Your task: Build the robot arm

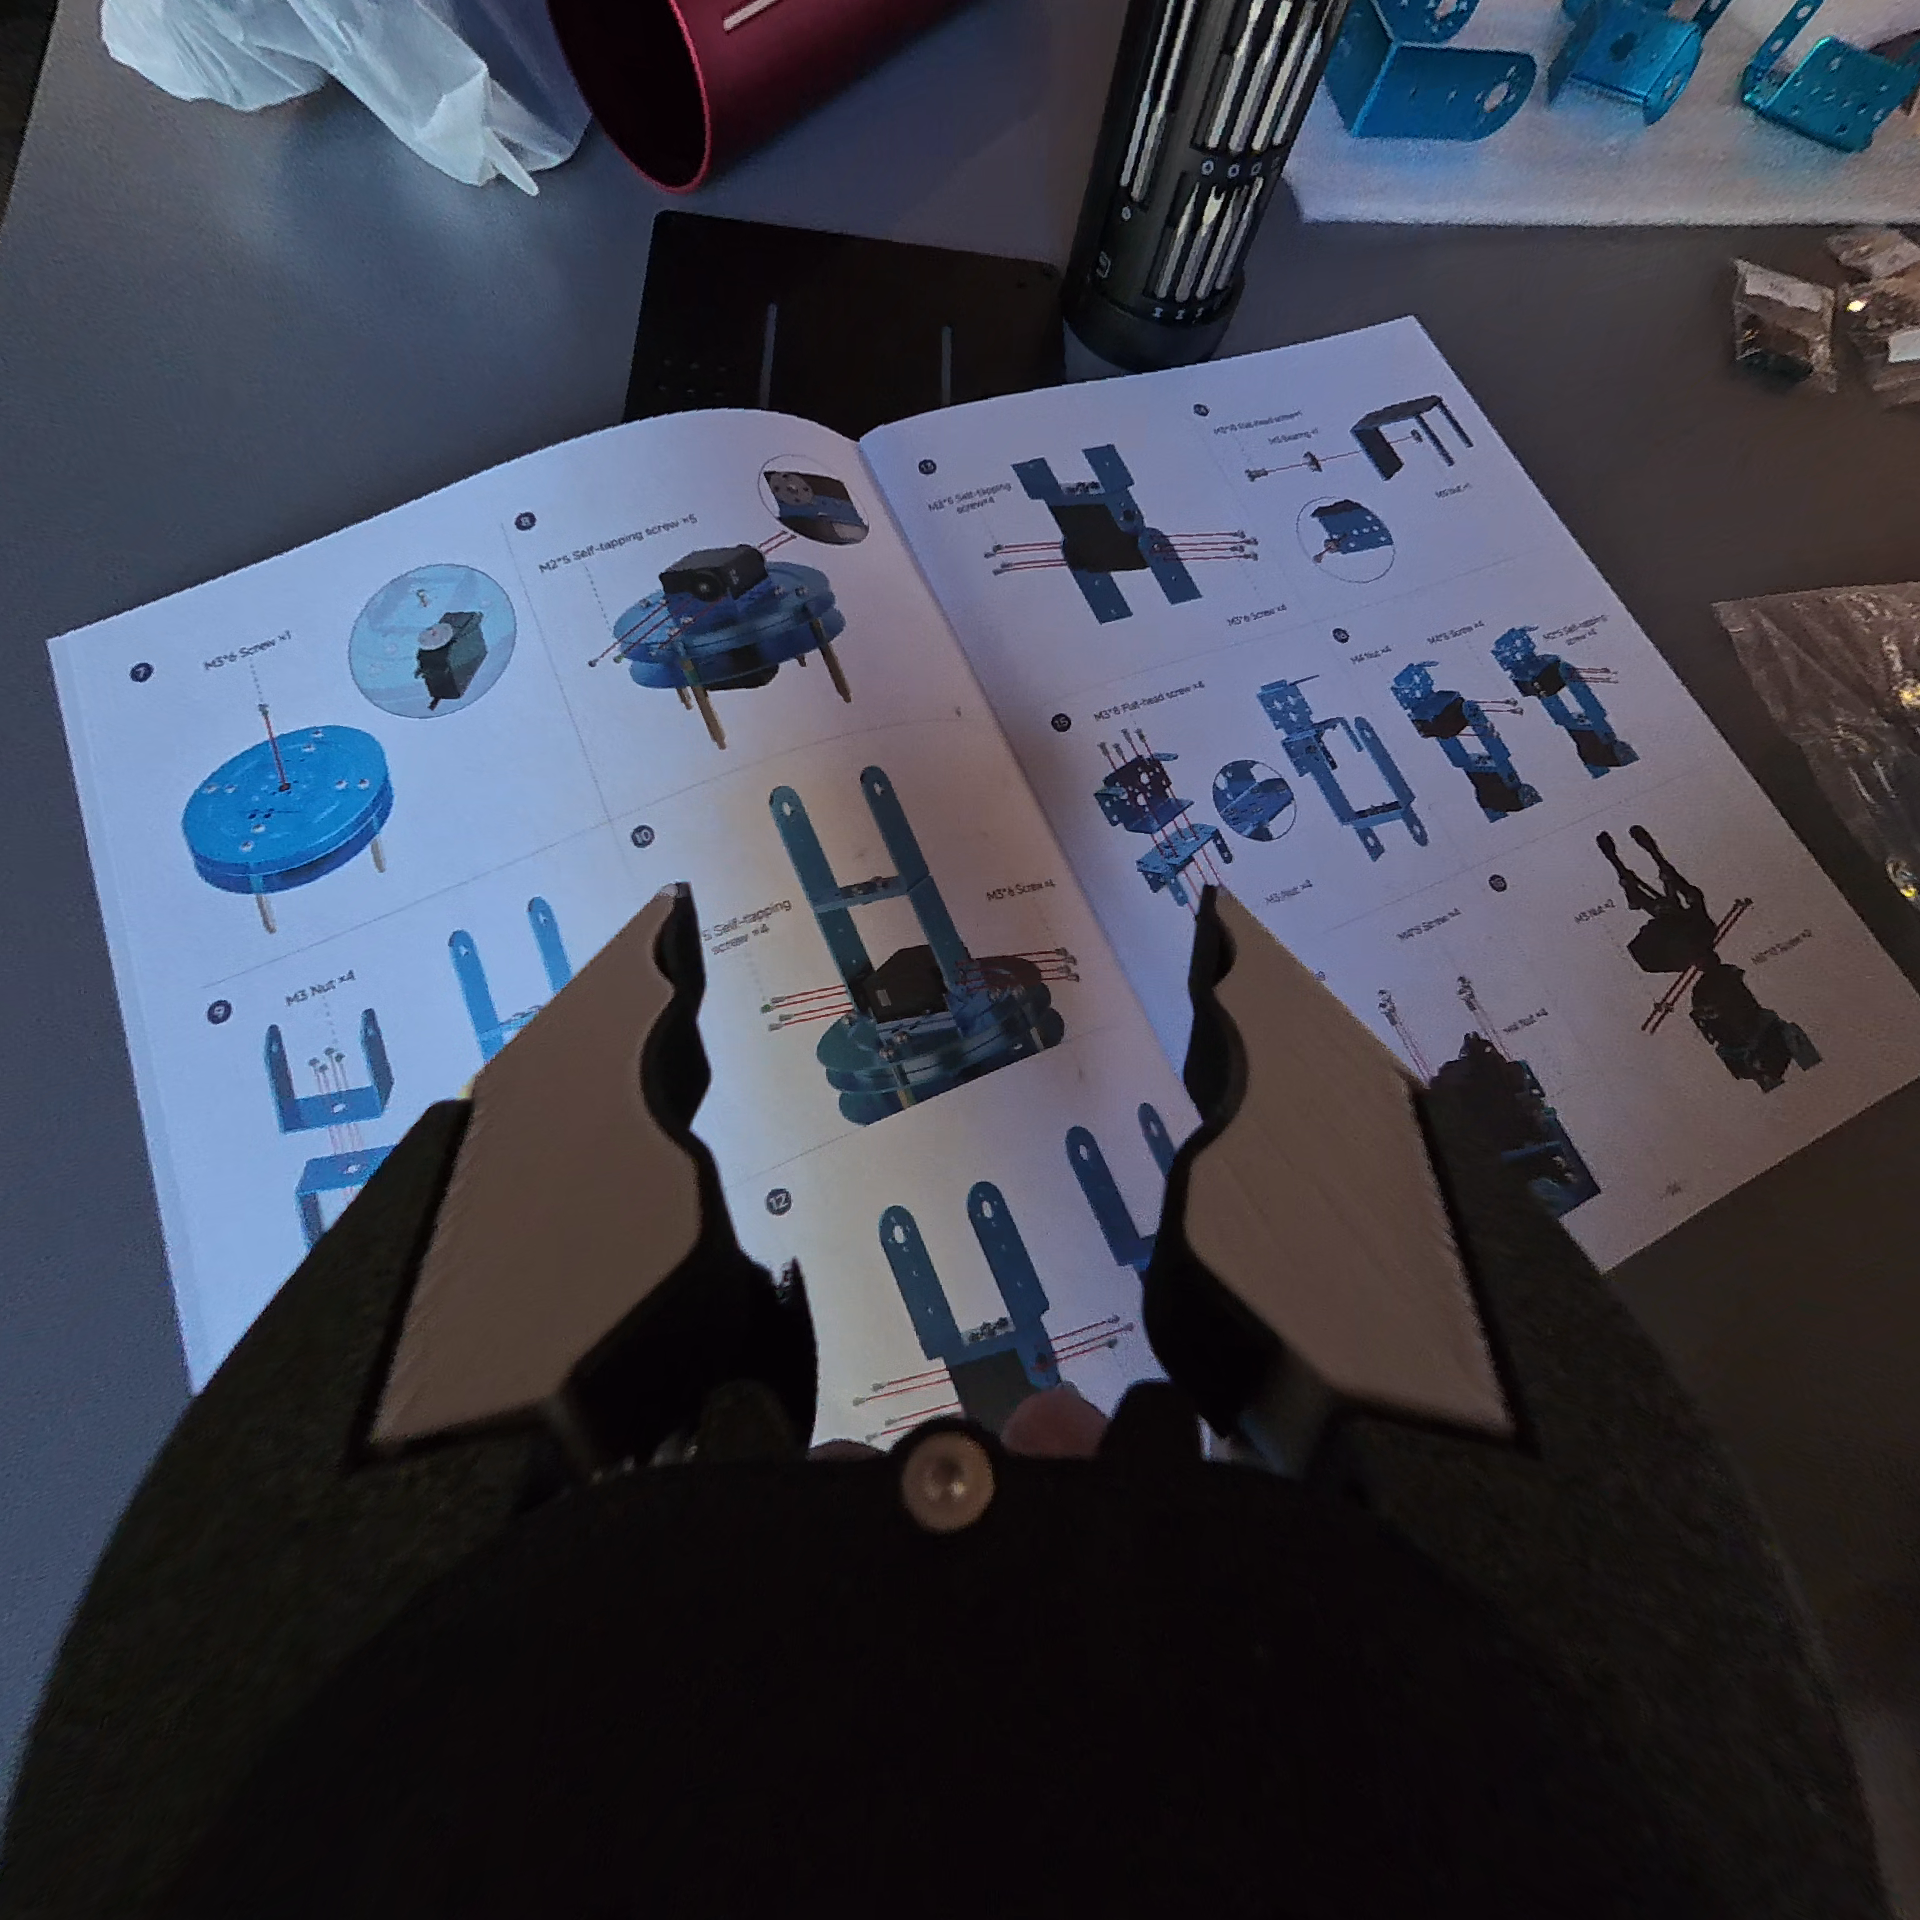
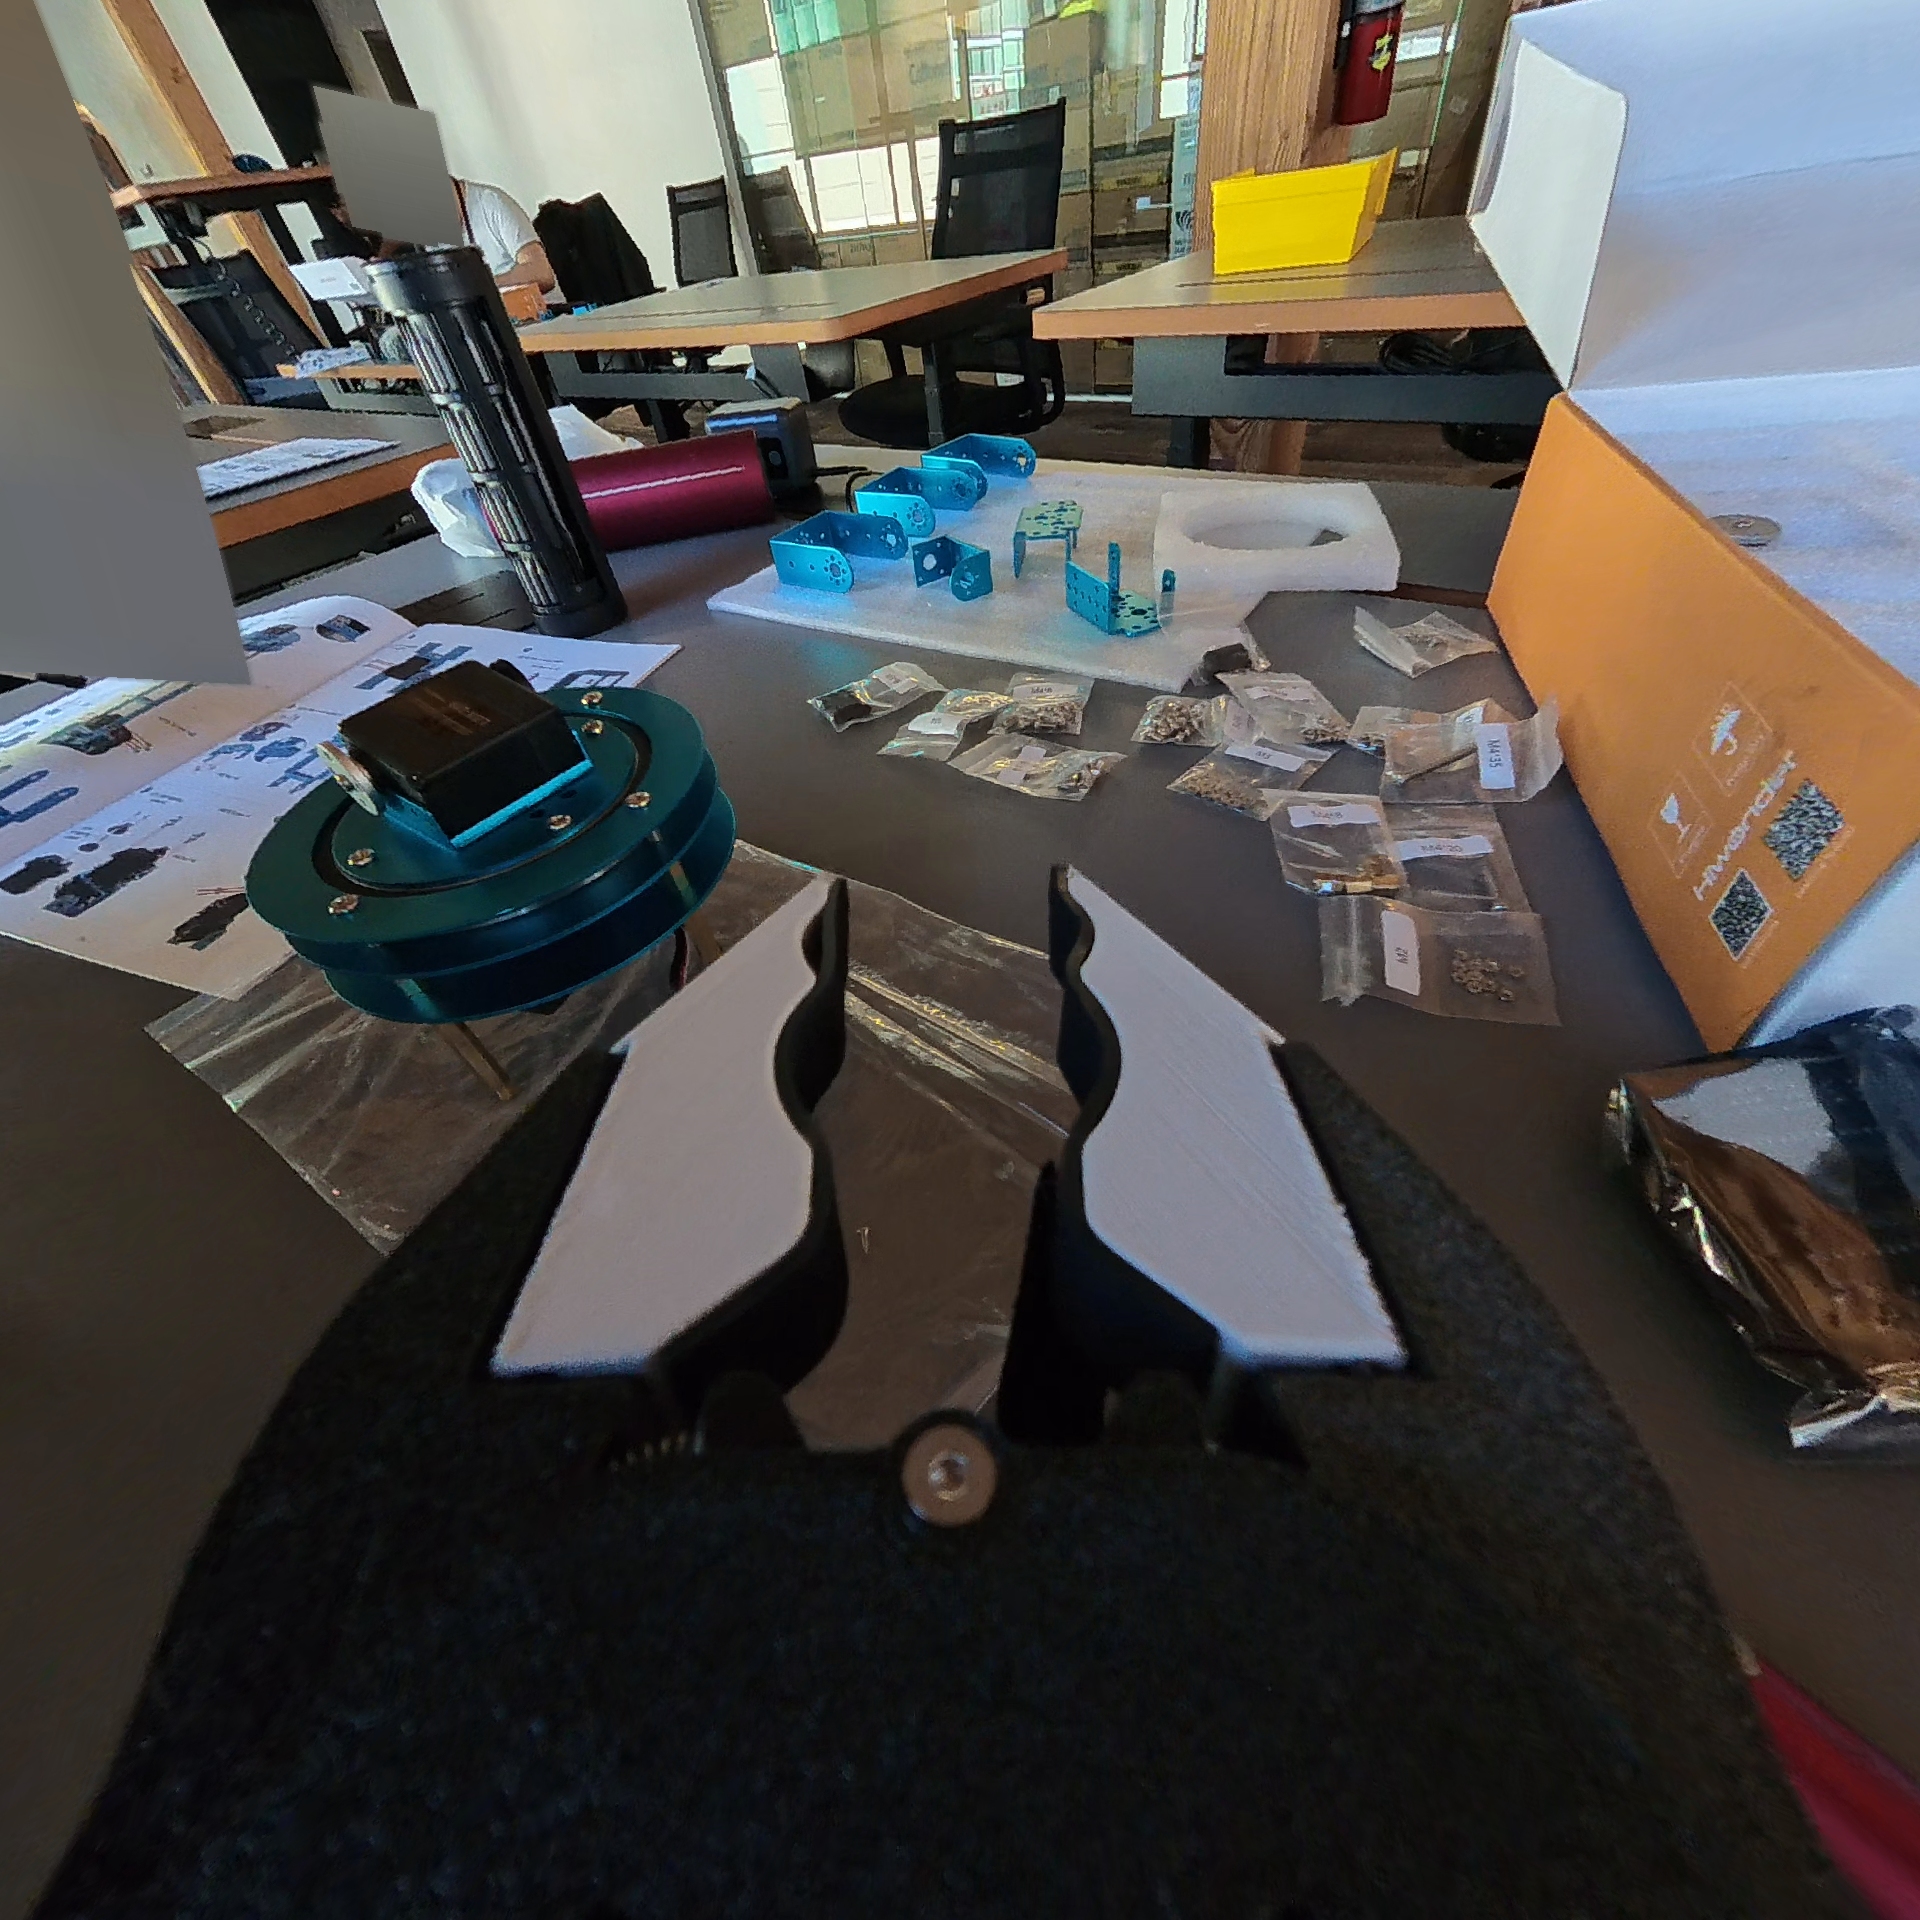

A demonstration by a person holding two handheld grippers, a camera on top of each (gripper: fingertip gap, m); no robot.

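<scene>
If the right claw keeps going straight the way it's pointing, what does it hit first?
Probably the clear plastic sheet on the table, directly ahead of the open right claw. The small screw bags lie beyond it; depth is uncertain.

Bright office, wood-edged desks [image 2: 800, 301], black mesh chairs [image 2: 997, 197], glass partition wall [image 2: 862, 114], white wall [image 2: 582, 94], wooden post [image 2: 1262, 94]

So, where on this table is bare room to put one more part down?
Bare table lies between the round blue base and the small screw bags; also left of the open manual. Around the blue brackets is crowded.
</scene>
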